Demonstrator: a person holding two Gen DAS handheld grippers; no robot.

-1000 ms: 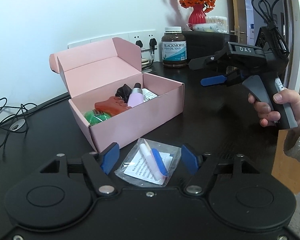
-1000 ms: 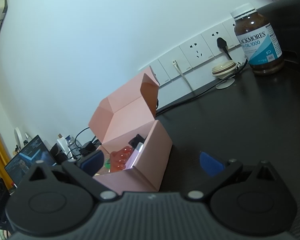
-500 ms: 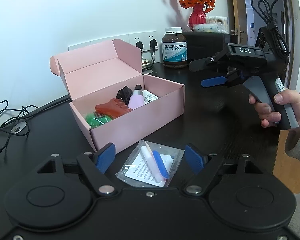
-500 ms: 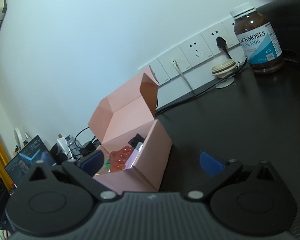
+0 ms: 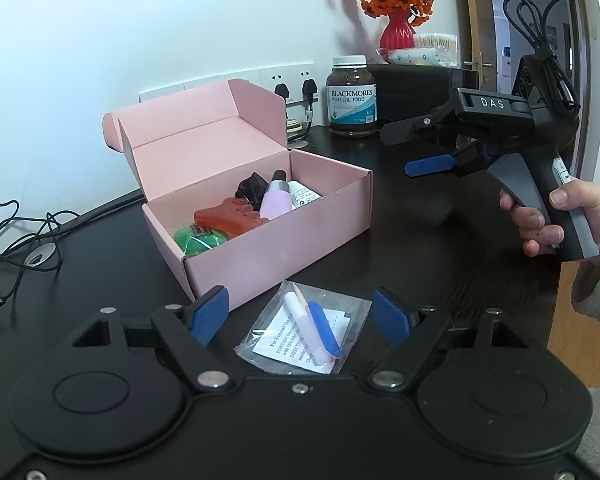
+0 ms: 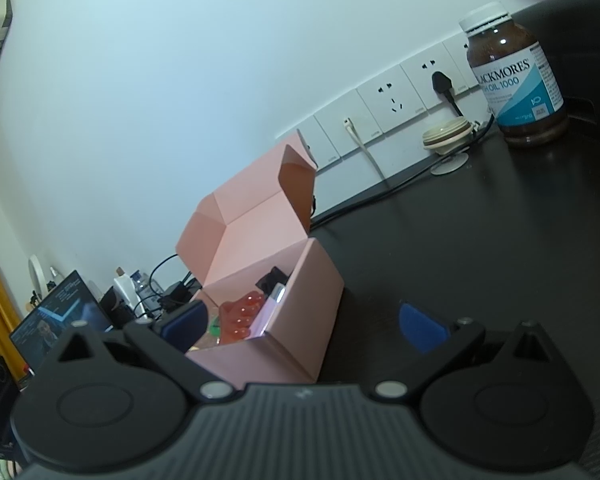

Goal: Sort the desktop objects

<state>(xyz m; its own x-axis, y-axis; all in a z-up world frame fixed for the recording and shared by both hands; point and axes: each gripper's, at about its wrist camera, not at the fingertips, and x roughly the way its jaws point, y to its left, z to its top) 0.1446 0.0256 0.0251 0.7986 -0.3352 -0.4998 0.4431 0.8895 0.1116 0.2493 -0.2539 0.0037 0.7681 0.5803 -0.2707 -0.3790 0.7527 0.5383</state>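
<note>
Plastic packet [image 5: 304, 326] lies flat on the black desk [image 5: 440, 256], just in front of the pink box [image 5: 276, 240] and between my left gripper [image 5: 300, 314] fingers, which stand wide apart, touching nothing. Box lid is up; inside I see a green item [image 5: 198, 240], red piece [image 5: 230, 220], lilac bottle [image 5: 276, 200]. My right gripper [image 6: 304, 326] hangs above the desk to the box's right, jaws spread, empty. Fish-oil bottle [image 6: 514, 76] stands by the wall sockets.

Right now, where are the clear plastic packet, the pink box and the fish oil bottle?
clear plastic packet [image 5: 303, 330]: left wrist view, on its white paper insert.
pink box [image 5: 276, 256]: left wrist view, on its front wall.
fish oil bottle [image 6: 516, 92]: right wrist view, on its label.
</note>
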